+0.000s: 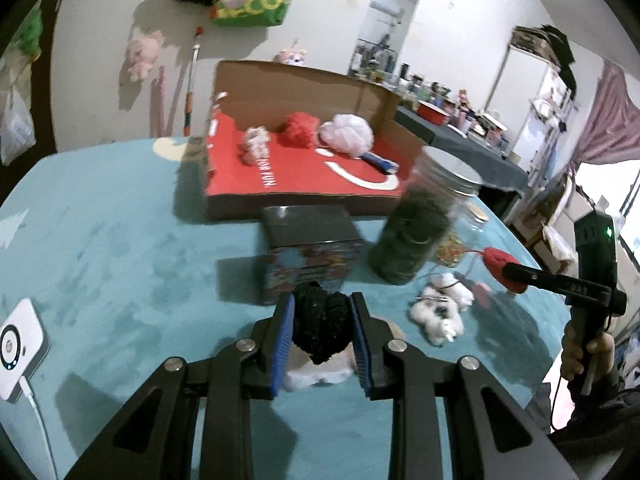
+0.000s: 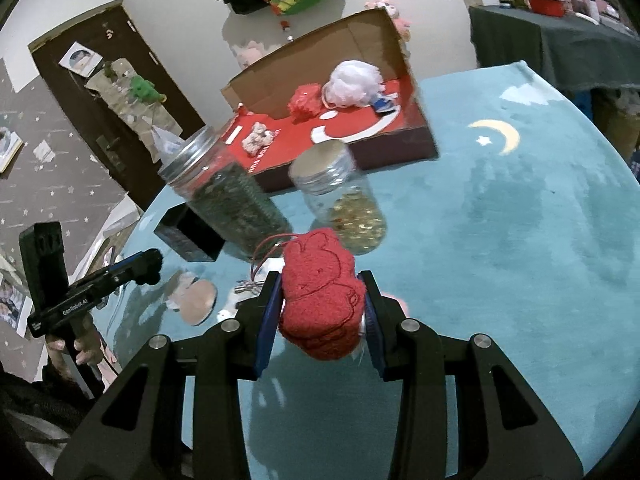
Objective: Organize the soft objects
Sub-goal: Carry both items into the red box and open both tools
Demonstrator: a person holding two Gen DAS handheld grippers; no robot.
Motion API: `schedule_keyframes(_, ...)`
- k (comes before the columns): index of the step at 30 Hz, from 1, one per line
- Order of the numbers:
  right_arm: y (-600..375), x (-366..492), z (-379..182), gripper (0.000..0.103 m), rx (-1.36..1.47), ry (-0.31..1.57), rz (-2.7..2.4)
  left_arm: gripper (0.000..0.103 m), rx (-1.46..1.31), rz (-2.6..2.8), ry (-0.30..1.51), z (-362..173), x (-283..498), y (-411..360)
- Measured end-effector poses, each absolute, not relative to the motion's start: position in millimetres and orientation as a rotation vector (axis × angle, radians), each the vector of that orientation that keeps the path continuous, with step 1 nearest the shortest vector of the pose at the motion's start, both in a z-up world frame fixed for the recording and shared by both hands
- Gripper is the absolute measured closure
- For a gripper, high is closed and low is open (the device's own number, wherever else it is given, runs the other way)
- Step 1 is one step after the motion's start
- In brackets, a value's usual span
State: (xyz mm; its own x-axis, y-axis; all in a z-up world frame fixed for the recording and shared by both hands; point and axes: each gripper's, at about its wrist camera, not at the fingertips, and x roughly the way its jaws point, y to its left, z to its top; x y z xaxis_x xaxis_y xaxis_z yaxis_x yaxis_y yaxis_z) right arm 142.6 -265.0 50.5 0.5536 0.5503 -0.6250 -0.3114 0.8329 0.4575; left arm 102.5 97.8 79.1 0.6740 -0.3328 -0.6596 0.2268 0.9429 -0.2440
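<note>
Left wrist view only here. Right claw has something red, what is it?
Observer: A red plush with a stitched bunny outline, pinched in the right claw.
Operator: Anything behind the tall jar?
Observer: A short jar of gold bits, just beyond the plush.
Operator: Anything under my left claw and its black pompom?
Observer: A tan round piece lies on the mat beside it.
</note>
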Motion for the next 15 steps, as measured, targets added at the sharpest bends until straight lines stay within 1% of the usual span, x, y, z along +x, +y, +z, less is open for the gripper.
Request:
schedule_keyframes(5, -281.3, 150.2, 47.5, 0.067, 0.298, 0.857, 0.488, 0.074, -0.123, -0.306, 0.760, 76.9, 107.1, 115.1)
schedule_keyframes(15, -292.4, 168.9, 44.5, 0.067, 0.174, 0.888, 0.464, 0.074, 0.038, -0.304, 0.758, 67.1, 133.0, 129.0)
